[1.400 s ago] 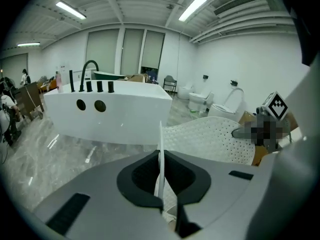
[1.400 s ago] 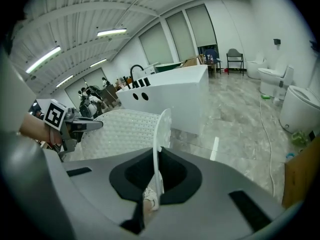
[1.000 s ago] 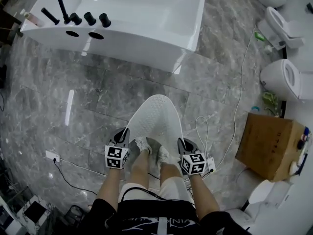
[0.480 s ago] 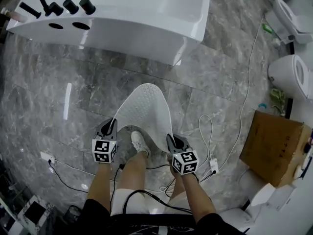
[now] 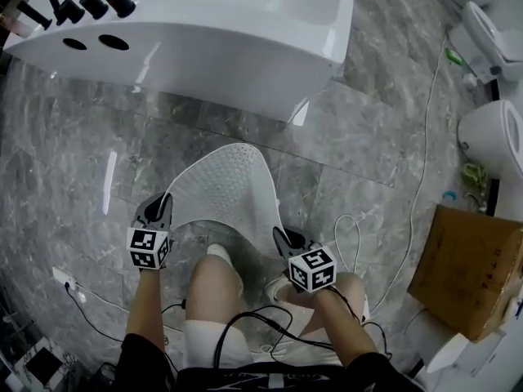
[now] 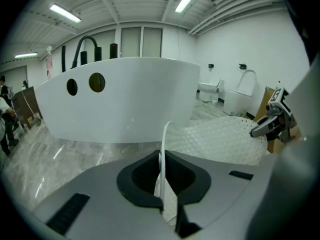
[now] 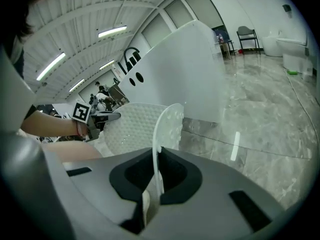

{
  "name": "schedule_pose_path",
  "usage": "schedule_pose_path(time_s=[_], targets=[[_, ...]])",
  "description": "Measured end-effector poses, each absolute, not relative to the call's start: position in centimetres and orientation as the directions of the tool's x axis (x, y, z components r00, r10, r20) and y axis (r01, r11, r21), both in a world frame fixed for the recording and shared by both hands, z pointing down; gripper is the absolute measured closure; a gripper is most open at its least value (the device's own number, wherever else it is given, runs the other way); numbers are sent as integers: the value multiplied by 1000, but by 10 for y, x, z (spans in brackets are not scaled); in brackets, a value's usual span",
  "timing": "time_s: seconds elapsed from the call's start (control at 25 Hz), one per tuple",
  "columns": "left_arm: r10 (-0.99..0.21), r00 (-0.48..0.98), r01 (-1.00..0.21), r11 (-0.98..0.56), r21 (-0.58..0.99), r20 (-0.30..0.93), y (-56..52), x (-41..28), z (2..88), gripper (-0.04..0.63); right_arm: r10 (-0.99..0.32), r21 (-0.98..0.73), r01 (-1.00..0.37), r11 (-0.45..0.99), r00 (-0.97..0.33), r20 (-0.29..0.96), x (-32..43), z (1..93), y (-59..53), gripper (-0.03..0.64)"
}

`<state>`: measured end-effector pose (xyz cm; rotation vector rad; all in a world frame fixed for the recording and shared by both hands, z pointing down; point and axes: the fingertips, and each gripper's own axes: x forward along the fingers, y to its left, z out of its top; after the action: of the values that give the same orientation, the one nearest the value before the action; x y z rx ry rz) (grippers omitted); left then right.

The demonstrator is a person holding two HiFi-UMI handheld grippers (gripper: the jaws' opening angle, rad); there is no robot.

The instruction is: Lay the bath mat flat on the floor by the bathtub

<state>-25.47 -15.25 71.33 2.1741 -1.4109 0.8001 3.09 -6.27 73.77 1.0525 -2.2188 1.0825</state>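
Note:
A white dimpled bath mat [image 5: 225,190] hangs curved over the grey marble floor, its far end toward the white bathtub [image 5: 204,39]. My left gripper [image 5: 163,204] is shut on the mat's near left corner. My right gripper [image 5: 281,236] is shut on the near right corner. In the left gripper view the mat's thin edge [image 6: 162,149] stands pinched in the left gripper [image 6: 161,191], with the bathtub [image 6: 125,101] close ahead. In the right gripper view the mat edge [image 7: 160,134] rises from the right gripper [image 7: 152,186].
The person's bare legs [image 5: 214,280] stand between the two grippers. White toilets [image 5: 494,137] line the right side, above a cardboard box [image 5: 470,264]. A white cable [image 5: 421,162] loops across the floor on the right, and a power strip [image 5: 62,278] lies at the left.
Both grippers have carried the mat closer to the bathtub and drawn further apart. The mat now spreads wider and less steeply arched, and the legs have stepped forward.

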Motion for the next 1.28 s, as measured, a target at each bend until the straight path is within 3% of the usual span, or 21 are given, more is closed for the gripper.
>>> schedule_pose_path(time_s=[0.36, 0.72, 1.0, 1.16, 1.28], targets=[[-761, 312, -909, -413, -54, 568, -213, -257, 805, 571, -460, -312, -780, 542, -586, 666, 49, 843, -129, 589], [-805, 301, -896, -423, -138, 512, -251, -266, 864, 571, -563, -276, -867, 415, -483, 670, 78, 905, -167, 589], [-843, 261, -928, -354, -119, 470, -263, -276, 888, 568, -669, -175, -934, 311, -346, 658, 118, 929, -183, 588], [-833, 273, -917, -376, -132, 481, -275, -271, 896, 568, -633, -165, -930, 329, -347, 692, 125, 934, -198, 588], [-819, 277, -914, -387, -126, 502, -277, -273, 902, 568, -542, -120, -886, 447, -376, 751, 119, 929, -212, 588]])
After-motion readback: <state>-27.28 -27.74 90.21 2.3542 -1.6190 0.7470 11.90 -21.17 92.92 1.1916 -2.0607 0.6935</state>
